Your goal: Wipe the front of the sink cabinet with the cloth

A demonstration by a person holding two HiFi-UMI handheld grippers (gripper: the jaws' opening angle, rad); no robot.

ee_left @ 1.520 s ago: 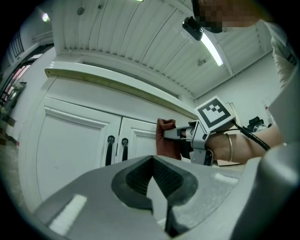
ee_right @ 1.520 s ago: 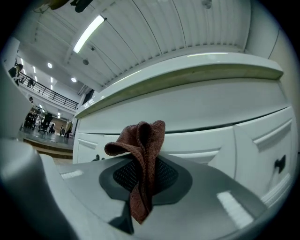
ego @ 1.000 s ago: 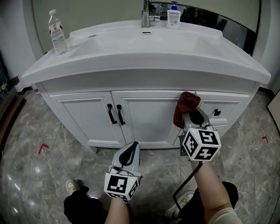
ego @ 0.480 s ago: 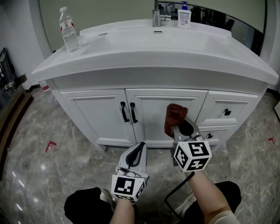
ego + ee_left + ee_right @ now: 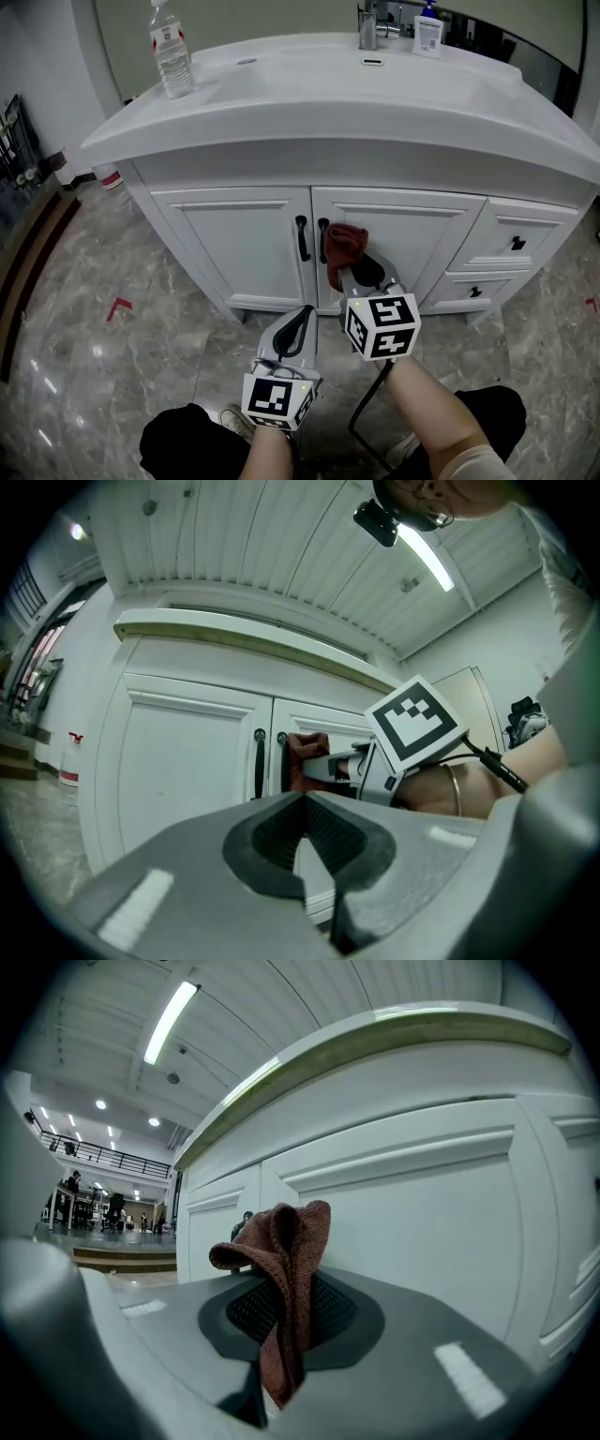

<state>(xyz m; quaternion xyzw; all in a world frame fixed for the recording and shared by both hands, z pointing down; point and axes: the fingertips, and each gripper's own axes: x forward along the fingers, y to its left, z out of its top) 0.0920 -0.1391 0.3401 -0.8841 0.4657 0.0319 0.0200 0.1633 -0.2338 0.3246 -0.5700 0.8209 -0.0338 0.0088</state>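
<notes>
On the left end of the white basin top stands a water bottle [image 5: 171,58], and below it on the marble floor [image 5: 75,375] lies a red tape mark [image 5: 119,307]. My left gripper [image 5: 302,319] hangs low before the sink cabinet [image 5: 234,246], jaws pressed together on nothing, clear of the doors. Where the two doors meet, two black handles [image 5: 303,238] stand upright. The reddish-brown cloth [image 5: 343,246], pinched tight in my right gripper [image 5: 361,272], is pressed on the right door just beside the nearer handle, which blocks its left side. Further right are two drawers [image 5: 539,225] with black knobs. At the back of the basin are a faucet [image 5: 367,26] and a soap bottle [image 5: 428,33]. A second ago the cloth was over by the drawers; it has travelled left across the door.
</notes>
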